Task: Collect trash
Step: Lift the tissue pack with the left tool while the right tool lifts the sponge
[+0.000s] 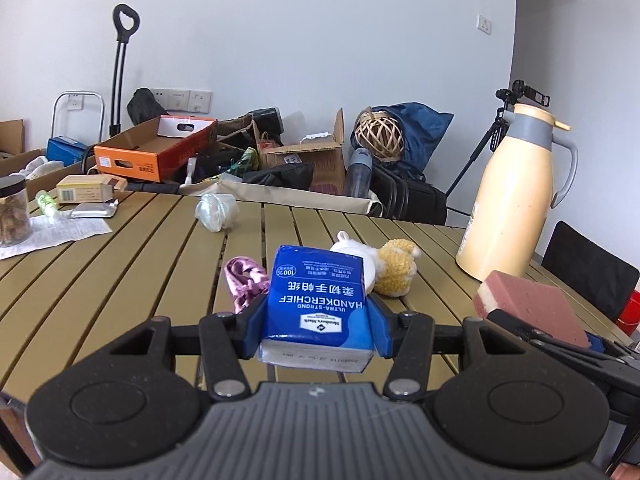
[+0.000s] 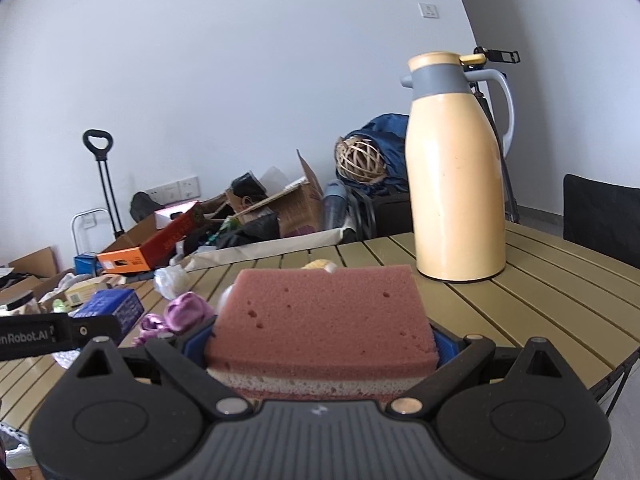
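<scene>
1. The left gripper (image 1: 318, 320) pinches a blue handkerchief pack (image 1: 318, 300) between its blue pads, held above the slatted table (image 1: 140, 248).
2. The right gripper (image 2: 320, 344) clamps a pink sponge (image 2: 320, 316) across its width; the sponge fills the space between the jaws.
3. From the cream thermos jug (image 2: 456, 176), which stands upright near the table's far edge, bare slats run toward the near edge on its right.
4. Left of the jug lie a plush toy (image 1: 384, 268) and a purple cloth scrap (image 1: 244, 280), just beyond the pack; a crumpled plastic bag (image 1: 216, 210) sits farther left, nearer the far edge.
</scene>
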